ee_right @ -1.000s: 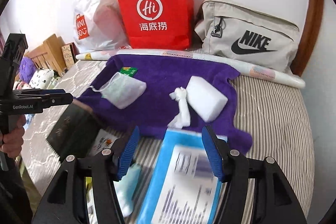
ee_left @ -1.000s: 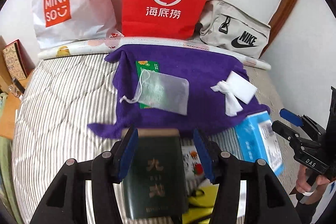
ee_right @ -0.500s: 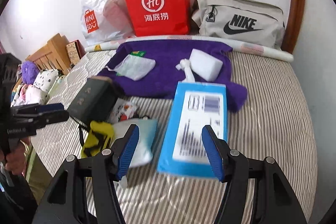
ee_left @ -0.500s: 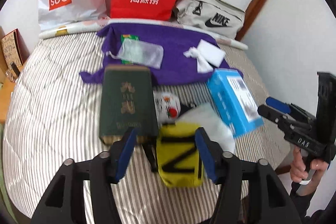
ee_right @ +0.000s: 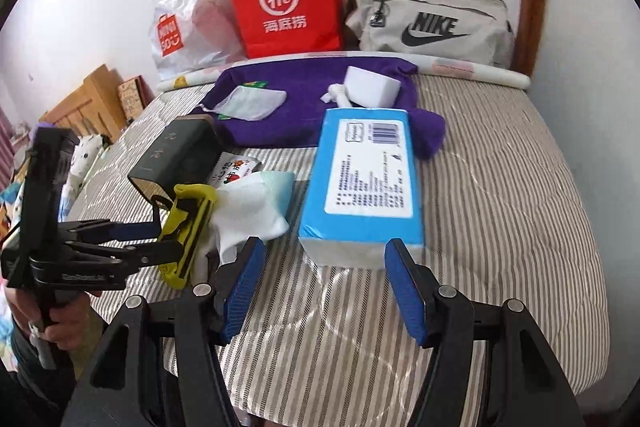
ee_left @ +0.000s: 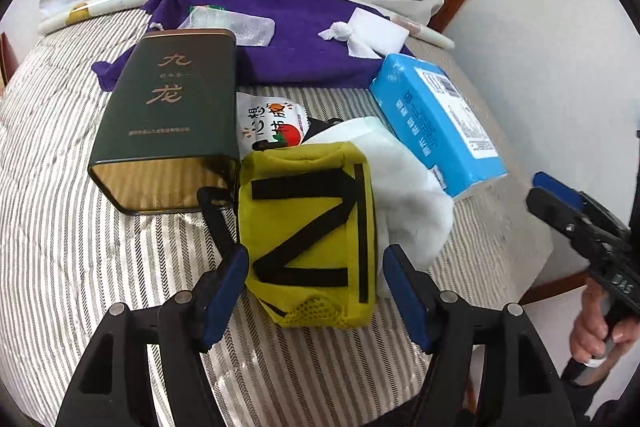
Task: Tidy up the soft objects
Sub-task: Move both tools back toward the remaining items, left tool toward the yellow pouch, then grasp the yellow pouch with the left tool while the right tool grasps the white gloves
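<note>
Yellow pouch (ee_left: 312, 239) with black straps lying on the striped bed (ee_left: 80, 247), at 6 o'clock of the green tin (ee_left: 168, 119), touching a white sock (ee_left: 404, 195) at its 3 o'clock; blue tissue pack (ee_right: 364, 179) further right, purple cloth (ee_left: 288, 43) behind. Left hand-held gripper (ee_left: 316, 291) spread wide, blue pads flanking the pouch's near end, not yet pressing. Best lowered a little and closed across the padded middle, clear of the loose strap by the tin. Right hand-held gripper (ee_right: 324, 287) also spread and holding nothing, level, just short of the tissue pack's near end. Both pointing toward 12 o'clock.
</note>
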`<action>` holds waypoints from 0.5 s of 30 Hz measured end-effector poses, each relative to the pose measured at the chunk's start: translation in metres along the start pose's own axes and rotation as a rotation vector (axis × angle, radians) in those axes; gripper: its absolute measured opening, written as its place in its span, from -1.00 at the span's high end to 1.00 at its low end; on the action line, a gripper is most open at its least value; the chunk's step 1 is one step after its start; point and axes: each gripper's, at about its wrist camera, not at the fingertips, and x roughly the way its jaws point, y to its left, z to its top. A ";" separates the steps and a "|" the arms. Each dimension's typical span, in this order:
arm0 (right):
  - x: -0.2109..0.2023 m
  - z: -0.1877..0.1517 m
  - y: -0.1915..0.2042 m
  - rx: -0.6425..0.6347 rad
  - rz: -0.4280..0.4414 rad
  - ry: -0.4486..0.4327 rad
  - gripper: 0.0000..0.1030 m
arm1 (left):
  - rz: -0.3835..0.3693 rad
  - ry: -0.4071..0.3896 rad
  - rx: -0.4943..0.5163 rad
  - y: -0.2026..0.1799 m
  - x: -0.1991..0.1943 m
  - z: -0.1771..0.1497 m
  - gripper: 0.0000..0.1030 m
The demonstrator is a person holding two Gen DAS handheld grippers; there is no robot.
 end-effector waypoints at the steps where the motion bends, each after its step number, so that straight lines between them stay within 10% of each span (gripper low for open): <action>1: -0.001 -0.001 -0.001 0.004 -0.003 -0.004 -0.21 | 0.004 -0.001 0.008 -0.002 0.001 0.001 -0.31; 13: -0.006 -0.012 0.001 -0.019 -0.021 -0.005 -0.21 | 0.078 -0.029 0.010 -0.013 0.017 0.004 -0.29; 15: -0.007 -0.013 0.001 -0.021 -0.017 -0.009 -0.21 | 0.091 -0.042 0.017 -0.013 0.014 0.004 0.04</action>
